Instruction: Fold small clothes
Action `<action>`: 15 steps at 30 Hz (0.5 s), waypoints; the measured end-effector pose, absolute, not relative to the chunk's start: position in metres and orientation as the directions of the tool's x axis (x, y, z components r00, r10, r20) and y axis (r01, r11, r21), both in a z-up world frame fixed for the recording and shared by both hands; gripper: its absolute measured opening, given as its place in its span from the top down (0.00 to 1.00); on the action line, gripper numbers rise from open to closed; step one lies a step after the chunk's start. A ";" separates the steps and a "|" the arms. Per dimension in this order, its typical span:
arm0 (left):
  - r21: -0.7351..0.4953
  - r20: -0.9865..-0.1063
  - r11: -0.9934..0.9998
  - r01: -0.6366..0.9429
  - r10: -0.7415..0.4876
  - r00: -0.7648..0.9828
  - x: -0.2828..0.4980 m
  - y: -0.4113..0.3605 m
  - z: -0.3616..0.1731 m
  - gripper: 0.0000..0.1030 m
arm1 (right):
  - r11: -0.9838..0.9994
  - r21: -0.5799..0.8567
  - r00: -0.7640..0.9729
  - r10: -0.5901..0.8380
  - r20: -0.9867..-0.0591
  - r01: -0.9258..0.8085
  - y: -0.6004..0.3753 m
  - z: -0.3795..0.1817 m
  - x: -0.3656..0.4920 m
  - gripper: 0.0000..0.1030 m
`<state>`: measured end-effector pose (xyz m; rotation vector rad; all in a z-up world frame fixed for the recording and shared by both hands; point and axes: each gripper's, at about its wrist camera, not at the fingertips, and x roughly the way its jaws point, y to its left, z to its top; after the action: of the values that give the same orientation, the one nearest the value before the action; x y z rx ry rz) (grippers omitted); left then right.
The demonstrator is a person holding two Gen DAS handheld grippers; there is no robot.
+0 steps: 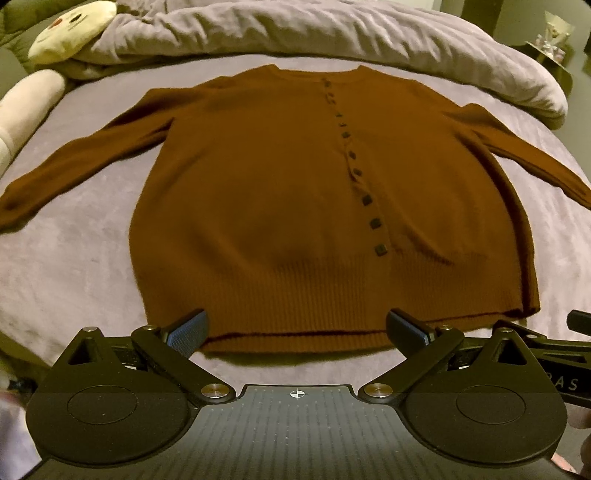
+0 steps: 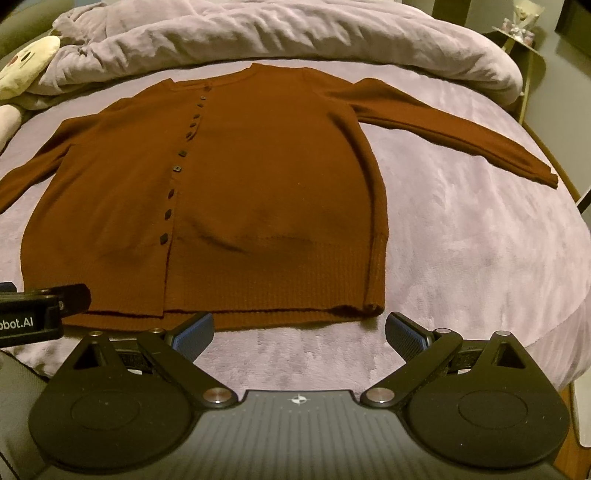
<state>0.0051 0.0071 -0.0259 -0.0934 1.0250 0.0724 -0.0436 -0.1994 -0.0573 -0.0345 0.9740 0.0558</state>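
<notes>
Cardigan: a rust-brown knitted cardigan (image 1: pixel 295 206) with a row of small dark square buttons (image 1: pixel 380 250) lies flat and face up on the bed (image 1: pixel 74 258), which is covered in a mauve plush blanket.
Sleeves: both spread out to the sides; the sleeve on my right (image 2: pixel 461 129) reaches toward the bed's edge.
Hem: the ribbed hem (image 2: pixel 277 306) faces me, nearest the grippers.
Left gripper: my left gripper (image 1: pixel 297 328) is wide open, its blue-padded fingers (image 1: pixel 186 330) apart just above the hem, holding nothing.
Right gripper: my right gripper (image 2: pixel 299 330) is also spread open and empty, over the blanket just short of the hem's right corner.
Neighbours: in the right wrist view, part of my left gripper shows at the left edge.
Behind: a rumpled mauve duvet (image 2: pixel 277 33) is bunched past the collar, with a cream plush toy (image 1: pixel 70 31) at its left end.
</notes>
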 end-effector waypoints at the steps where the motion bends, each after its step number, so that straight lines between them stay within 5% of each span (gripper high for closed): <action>1: -0.044 -0.857 0.994 -0.104 0.016 0.516 0.006 0.007 -0.026 0.00 | 0.998 -0.005 0.559 0.031 -0.828 -0.063 -0.199 -0.058 -0.043 0.04; 15: -0.034 -0.867 0.995 -0.099 0.020 0.497 0.012 0.004 -0.031 0.00 | 0.997 0.014 0.551 0.051 -0.833 -0.070 -0.201 -0.062 -0.038 0.04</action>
<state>0.0124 0.0037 -0.0314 -0.0825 1.0484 0.0721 -0.0383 -0.2014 -0.0625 -0.0216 0.9847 0.0715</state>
